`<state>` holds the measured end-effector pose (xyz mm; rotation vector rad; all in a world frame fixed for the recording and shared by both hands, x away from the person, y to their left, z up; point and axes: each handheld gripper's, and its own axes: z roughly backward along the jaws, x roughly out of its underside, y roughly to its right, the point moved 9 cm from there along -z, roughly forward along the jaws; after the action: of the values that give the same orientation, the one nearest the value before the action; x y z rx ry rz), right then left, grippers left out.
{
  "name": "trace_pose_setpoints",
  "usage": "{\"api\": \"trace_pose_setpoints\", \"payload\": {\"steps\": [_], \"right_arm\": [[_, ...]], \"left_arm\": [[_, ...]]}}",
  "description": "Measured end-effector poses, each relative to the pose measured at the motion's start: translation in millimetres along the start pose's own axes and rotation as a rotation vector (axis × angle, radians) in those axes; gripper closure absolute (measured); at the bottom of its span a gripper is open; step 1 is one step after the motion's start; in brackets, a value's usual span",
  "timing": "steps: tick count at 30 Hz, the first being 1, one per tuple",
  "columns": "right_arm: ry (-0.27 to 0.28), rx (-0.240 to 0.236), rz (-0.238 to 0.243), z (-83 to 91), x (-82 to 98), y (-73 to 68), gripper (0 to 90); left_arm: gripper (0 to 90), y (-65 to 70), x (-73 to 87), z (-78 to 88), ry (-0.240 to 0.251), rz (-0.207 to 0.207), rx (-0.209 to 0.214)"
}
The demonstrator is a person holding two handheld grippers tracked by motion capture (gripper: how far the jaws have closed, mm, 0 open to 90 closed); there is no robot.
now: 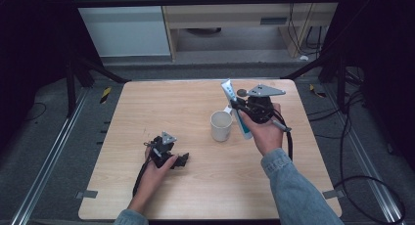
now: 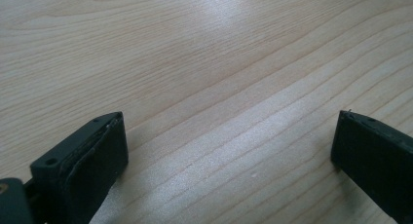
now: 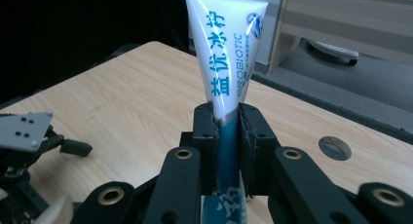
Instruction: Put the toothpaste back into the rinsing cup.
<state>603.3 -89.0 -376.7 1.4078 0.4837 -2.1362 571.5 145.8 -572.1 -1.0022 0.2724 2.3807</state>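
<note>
A white and teal toothpaste tube [image 1: 227, 91] is clamped upright in my right gripper [image 1: 240, 109], raised above the table just right of a white mug [image 1: 221, 125]. In the right gripper view the jaws are shut on the tube [image 3: 226, 44] at its teal lower part, and the right gripper [image 3: 227, 118] points toward the table's far edge. My left gripper [image 1: 184, 159] rests low on the wooden table [image 1: 161, 102] at the front left. Its jaws stand wide apart in the left gripper view, and the left gripper [image 2: 231, 121] has nothing but bare wood between them.
The mug stands upright near the table's middle. A round cable grommet [image 3: 334, 147] sits in the tabletop near the far edge. Black cables trail on the floor at the right [image 1: 362, 181]. A wooden desk [image 1: 235, 14] stands beyond the table.
</note>
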Motion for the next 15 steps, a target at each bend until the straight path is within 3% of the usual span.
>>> {"api": "trace_pose_setpoints", "payload": {"steps": [15], "right_arm": [[0.092,0.027,-0.037,-8.8,-22.7,-1.7,79.0]], "left_arm": [[0.0,0.0,0.0,0.1,0.000,0.001,-0.001]]}}
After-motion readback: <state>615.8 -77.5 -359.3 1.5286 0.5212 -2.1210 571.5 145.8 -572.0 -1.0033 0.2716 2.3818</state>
